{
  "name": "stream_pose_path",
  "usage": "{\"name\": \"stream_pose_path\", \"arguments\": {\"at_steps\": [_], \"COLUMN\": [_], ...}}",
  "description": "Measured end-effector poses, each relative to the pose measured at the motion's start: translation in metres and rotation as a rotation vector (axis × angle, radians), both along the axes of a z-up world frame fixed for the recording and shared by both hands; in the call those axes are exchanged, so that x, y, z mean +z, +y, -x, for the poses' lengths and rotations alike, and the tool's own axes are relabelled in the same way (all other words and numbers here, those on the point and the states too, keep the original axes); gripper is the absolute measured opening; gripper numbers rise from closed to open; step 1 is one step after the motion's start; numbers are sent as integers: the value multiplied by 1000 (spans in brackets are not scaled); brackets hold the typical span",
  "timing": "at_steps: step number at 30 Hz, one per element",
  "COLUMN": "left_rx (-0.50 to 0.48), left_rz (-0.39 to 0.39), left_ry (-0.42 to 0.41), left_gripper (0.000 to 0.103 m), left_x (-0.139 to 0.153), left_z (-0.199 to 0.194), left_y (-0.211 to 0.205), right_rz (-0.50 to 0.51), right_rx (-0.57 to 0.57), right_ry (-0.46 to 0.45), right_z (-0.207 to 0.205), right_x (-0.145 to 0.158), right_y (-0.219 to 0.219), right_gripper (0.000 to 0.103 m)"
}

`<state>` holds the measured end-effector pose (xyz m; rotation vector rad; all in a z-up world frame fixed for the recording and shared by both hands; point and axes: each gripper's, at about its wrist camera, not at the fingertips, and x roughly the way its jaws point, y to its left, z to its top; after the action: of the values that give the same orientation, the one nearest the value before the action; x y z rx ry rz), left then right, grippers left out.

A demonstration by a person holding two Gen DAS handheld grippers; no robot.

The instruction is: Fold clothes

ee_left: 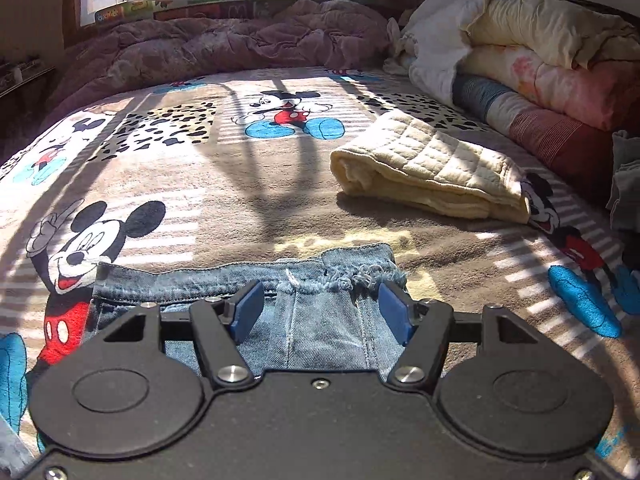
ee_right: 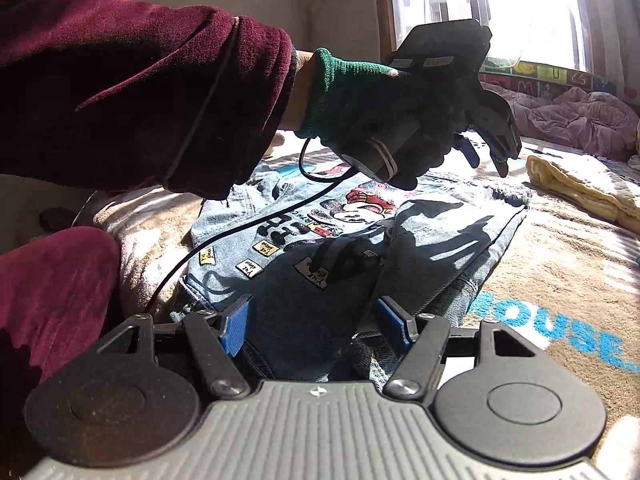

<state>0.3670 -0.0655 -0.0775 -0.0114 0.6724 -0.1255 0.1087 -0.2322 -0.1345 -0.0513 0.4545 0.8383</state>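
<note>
Person's got a fuzzy maroon sleeve (ee_right: 132, 80) and a dark glove (ee_right: 384, 120) with a green knit cuff; black grippers, blue pads (ee_left: 248, 308), silver screws, thin black cable (ee_right: 224, 236).

Faded denim jeans (ee_left: 320, 320) with frayed hem are lying on a fuzzy fleece blanket (ee_left: 240, 184); the quilted cream cloth (ee_left: 432, 168), upper right, is looking soft, perhaps cotton.

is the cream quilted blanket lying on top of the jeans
No, the folded cream blanket lies apart on the bedspread, beyond the denim garment.
</note>
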Motion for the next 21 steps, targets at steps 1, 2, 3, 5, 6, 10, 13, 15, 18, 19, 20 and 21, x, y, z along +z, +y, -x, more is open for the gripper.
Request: {"name": "stream_pose_path", "arguments": {"at_steps": [1, 2, 3, 5, 6, 10, 13, 15, 18, 19, 20, 21], "left_rx": [26, 50, 73, 112, 131, 215, 309, 395, 506, 536, 558, 573], "left_rz": [25, 54, 82, 119, 134, 228, 346, 400, 519, 557, 595, 632], "left_ry": [0, 10, 19, 26, 28, 27, -8, -31, -35, -35, -37, -43], "left_gripper": [68, 68, 68, 68, 68, 69, 69, 69, 69, 69, 69, 69], "left_x": [4, 5, 7, 8, 8, 6, -3, -11, -35, -42, -50, -58], "left_z": [9, 18, 27, 49, 61, 107, 151, 181, 222, 235, 247, 258], "left_y": [14, 28, 43, 71, 84, 140, 187, 215, 246, 253, 258, 263], "right_rz": [-23, -46, -72, -115, -136, -214, -262, -306, -383, -408, -419, -429], "right_rx": [-18, -36, -54, -92, -114, -187, -220, -236, -251, -250, -246, -242], "right_ry": [3, 5, 8, 13, 15, 48, 65, 81, 121, 139, 147, 154], "right_z": [0, 0, 0, 1, 1, 2, 4, 5, 6, 6, 6, 6], "right_x": [1, 2, 3, 4, 4, 3, 4, 5, 4, 3, 3, 3], "right_y": [-3, -6, -9, -13, -15, -24, -26, -27, -29, -28, -26, -24], "right_gripper": [67, 67, 67, 67, 67, 67, 68, 71, 76, 76, 76, 76]}}
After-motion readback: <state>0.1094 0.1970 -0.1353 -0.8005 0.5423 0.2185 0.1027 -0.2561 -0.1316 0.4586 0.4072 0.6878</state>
